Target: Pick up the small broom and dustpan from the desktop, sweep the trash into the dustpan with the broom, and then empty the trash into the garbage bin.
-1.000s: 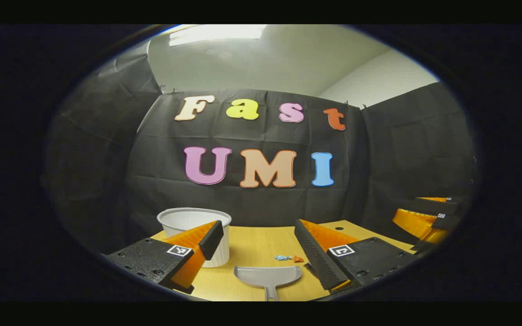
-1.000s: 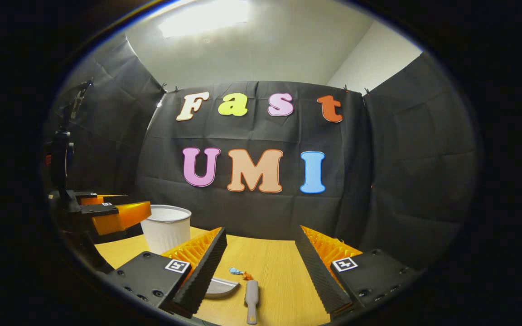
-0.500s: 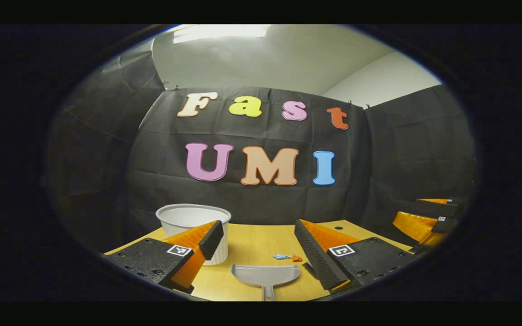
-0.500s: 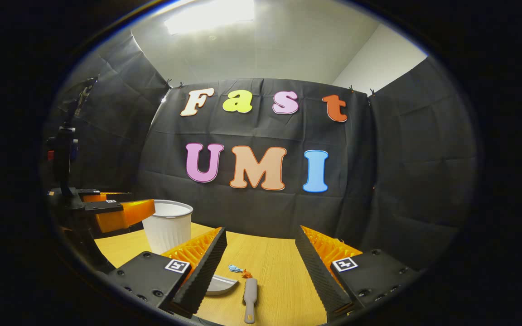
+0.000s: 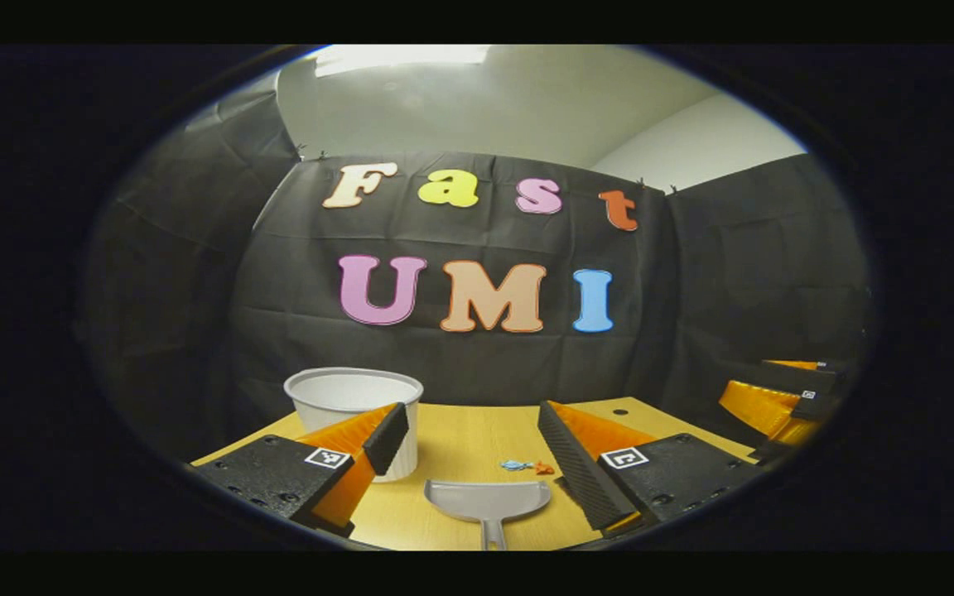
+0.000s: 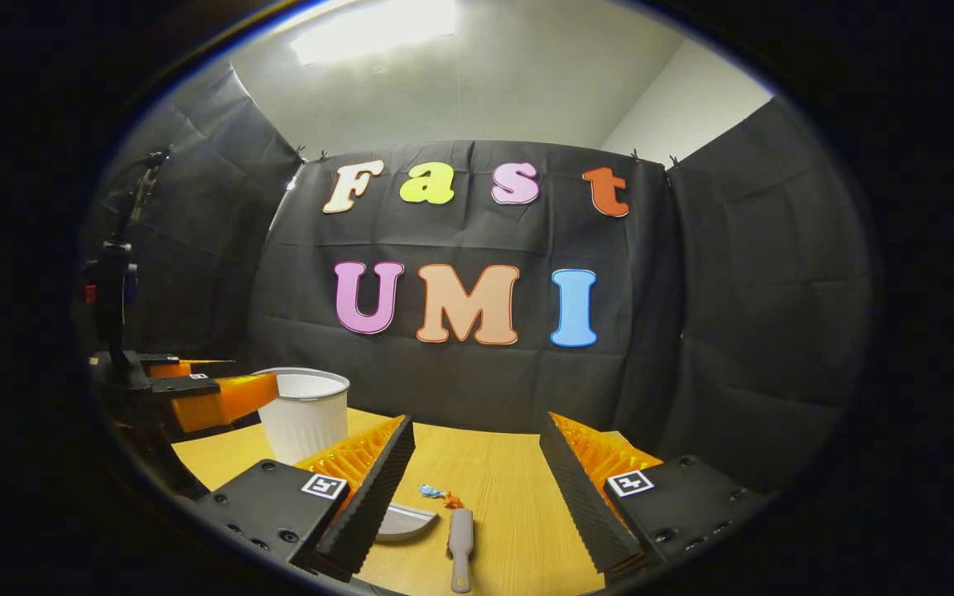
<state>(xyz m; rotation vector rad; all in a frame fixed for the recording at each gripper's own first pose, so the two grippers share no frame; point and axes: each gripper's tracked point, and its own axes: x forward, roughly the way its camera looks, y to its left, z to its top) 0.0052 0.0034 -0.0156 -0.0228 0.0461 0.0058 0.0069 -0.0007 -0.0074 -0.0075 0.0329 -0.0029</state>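
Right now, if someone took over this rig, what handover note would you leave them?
Left gripper: open, holding nothing, above the dustpan.
Right gripper: open, holding nothing, above the small broom.
Both tools lie on the desktop; the trash sits just beyond them. The garbage bin stands at the back left.
Done: nothing grasped.
Left: pick up both tools, sweep, empty into the bin.

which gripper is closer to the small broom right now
Right. The right gripper hangs open directly over the small broom; the left gripper is aimed at the dustpan, off to the side.
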